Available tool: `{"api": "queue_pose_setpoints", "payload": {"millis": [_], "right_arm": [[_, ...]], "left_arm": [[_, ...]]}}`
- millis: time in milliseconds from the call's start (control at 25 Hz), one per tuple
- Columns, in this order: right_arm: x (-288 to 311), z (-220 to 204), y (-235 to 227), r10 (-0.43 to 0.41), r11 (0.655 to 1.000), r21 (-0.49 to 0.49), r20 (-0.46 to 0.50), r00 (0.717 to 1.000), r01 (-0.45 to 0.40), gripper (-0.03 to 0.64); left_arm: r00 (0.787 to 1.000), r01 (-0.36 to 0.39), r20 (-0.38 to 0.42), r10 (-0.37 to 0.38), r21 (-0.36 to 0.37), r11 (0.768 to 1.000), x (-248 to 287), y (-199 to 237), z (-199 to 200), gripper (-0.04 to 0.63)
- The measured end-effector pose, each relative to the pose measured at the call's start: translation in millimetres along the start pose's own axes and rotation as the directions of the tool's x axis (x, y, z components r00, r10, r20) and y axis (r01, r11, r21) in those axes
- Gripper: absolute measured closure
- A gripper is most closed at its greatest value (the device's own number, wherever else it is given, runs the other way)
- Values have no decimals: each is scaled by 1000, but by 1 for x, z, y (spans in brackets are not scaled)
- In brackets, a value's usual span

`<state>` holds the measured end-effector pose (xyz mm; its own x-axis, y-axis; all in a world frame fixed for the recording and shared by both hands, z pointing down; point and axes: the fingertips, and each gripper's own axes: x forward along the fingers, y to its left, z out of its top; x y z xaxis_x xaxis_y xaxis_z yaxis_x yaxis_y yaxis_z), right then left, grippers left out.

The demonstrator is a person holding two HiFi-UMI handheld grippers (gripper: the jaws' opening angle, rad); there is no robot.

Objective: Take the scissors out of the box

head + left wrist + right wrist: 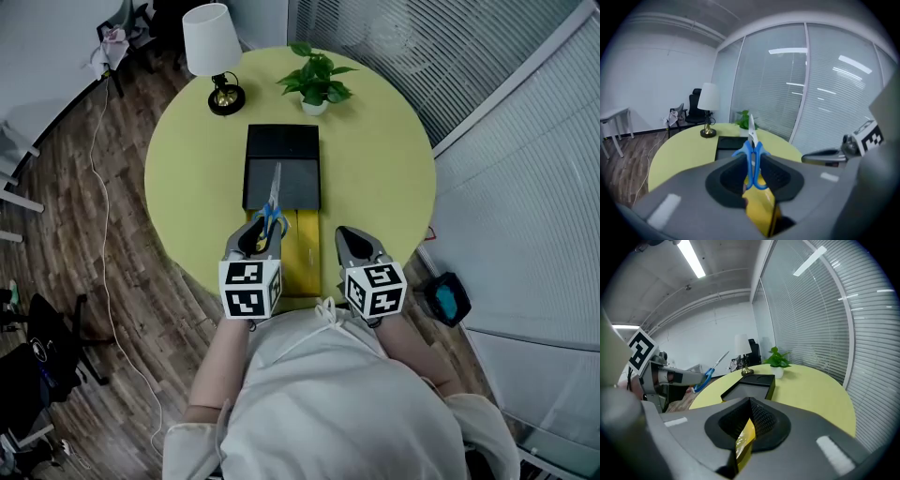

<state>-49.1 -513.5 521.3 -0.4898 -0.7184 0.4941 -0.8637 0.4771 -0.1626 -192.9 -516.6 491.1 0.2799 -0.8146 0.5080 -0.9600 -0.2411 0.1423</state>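
Filling the middle of the head view, a round yellow-green table (pixel 384 169) stands on a wood-plank floor (pixel 66 187), with slatted window blinds (pixel 525 141) along the right side. On the table lies a black box (pixel 281 142), open, its grey inside facing up. A yellow panel (pixel 302 258) stretches from the box's near end toward the person. Beyond the box stand a lamp (pixel 211 42) with a white shade and, beside it, a small green plant (pixel 316 80) in a white pot. The left gripper (pixel 261 230) hangs over the near end of the box and the yellow panel. Its jaws are clamped on the blue handles of the scissors (pixel 273 197), which the left gripper view shows pinched between the two black pads. The blades point away from the person and tilt upward. In the right gripper view the scissors (pixel 707 376) hang in the air, clear of the box and above the table. The right gripper (pixel 354 236) sits just beside the yellow panel's right edge, apart from the box. Its jaws meet at the tips. A yellow sliver shows in the slit behind them, and I cannot tell whether the pads touch it.
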Motion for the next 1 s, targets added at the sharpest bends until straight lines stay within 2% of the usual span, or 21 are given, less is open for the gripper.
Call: {"api": "queue_pose_setpoints", "payload": {"millis": [240, 360, 560, 1000], "right_arm": [[-10, 45, 14, 44, 998, -57, 116, 992, -37, 617], [-18, 66, 23, 66, 994, -101, 174, 983, -49, 617], [-26, 82, 32, 74, 990, -130, 209, 975, -47, 617], [-27, 72, 38, 77, 989, -136, 183, 980, -52, 618]], "left_arm": [[982, -24, 189, 19, 23, 999, -38, -4, 59, 500], [970, -32, 242, 21, 41, 999, -51, -6, 77, 500], [966, -45, 256, 30, 53, 998, -58, -5, 80, 500], [970, -43, 241, 29, 53, 998, -57, -3, 71, 500]]}}
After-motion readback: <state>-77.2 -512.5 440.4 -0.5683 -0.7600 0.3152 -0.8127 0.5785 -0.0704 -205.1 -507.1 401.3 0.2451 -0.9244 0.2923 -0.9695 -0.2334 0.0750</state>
